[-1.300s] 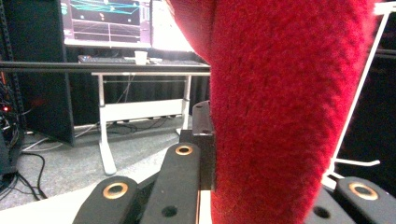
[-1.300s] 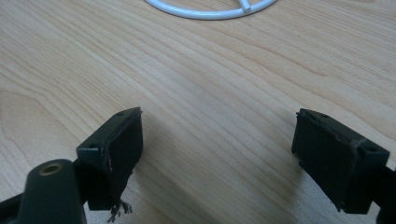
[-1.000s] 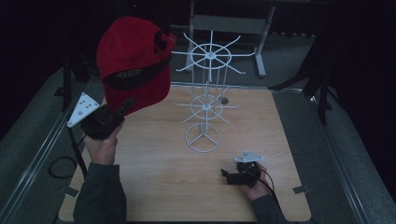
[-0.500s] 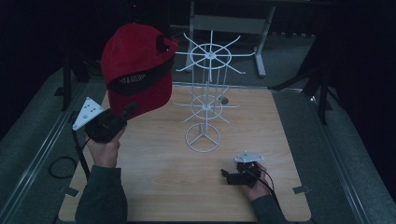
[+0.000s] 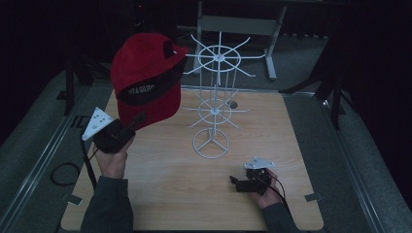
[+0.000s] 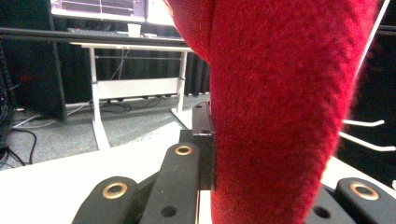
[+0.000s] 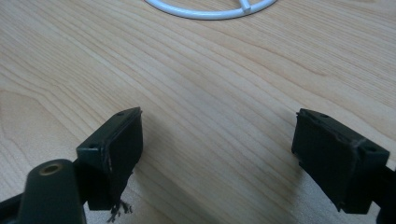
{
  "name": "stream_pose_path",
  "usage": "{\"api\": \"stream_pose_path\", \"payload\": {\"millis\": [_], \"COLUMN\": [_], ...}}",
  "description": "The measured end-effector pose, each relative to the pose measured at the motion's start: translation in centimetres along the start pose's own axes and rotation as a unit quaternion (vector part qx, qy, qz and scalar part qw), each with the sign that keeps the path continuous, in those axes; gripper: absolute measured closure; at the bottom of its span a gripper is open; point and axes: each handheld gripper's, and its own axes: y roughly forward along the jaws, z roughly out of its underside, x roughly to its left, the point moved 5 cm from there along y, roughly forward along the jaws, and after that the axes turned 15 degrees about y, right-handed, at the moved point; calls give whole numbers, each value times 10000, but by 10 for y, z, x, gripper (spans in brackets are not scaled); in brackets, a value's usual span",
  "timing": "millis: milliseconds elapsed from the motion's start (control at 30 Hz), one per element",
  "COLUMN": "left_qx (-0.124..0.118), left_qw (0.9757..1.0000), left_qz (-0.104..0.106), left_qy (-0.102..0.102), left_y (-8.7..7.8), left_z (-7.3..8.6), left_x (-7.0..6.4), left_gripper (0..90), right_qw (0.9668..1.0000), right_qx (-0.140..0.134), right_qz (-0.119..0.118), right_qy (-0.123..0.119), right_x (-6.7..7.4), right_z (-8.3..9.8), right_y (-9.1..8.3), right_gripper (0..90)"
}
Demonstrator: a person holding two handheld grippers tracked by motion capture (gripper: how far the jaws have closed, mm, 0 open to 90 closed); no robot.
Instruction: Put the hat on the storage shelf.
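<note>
Trouble could come as the red cap (image 5: 145, 80), gripped by its brim in the clenched left tool (image 5: 137, 121) and held high over the bench's left far corner just beside the white wire rack (image 5: 214, 104), swings into one of the rack's thin arms and tips the light stand, or slides out of a pinch that holds only soft fabric. Near the front edge, right of centre, the right tool (image 7: 219, 154) rests released on the bench, jaws wide apart and holding nothing. Pale wood-grain bench (image 5: 291, 141) under dim light, grey floor around it, and a white-legged desk (image 6: 135, 86) against dark surroundings behind.
</note>
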Motion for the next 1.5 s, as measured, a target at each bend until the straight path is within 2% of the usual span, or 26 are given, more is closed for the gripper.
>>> {"api": "stream_pose_path", "payload": {"millis": [400,567,967,1033,1200,1300,1500], "left_qx": [128,260,382,376,374,420,585], "left_qw": [9999,9996,9989,9988,9986,9983,9970], "left_qz": [6,100,272,327,353,374,451], "left_qy": [-66,-50,-22,-12,-92,-145,-239], "left_y": [2,5,7,7,5,4,6], "left_z": [20,31,43,44,45,48,58], "left_x": [-6,-13,-23,-24,-23,-22,-22], "left_gripper": [842,840,823,790,620,548,490], "right_qw": [10000,10000,10000,10000,10000,10000,10000], "right_qx": [-3,-5,-10,-9,-3,-6,-5], "right_qz": [0,-1,1,0,-3,-3,0], "right_qy": [-10,-10,-16,-15,-6,1,-5], "right_x": [0,0,0,0,0,0,0], "right_z": [0,0,0,0,0,0,0], "right_y": [0,0,0,0,0,0,0], "right_gripper": [163,163,163,163,163,163,163]}}
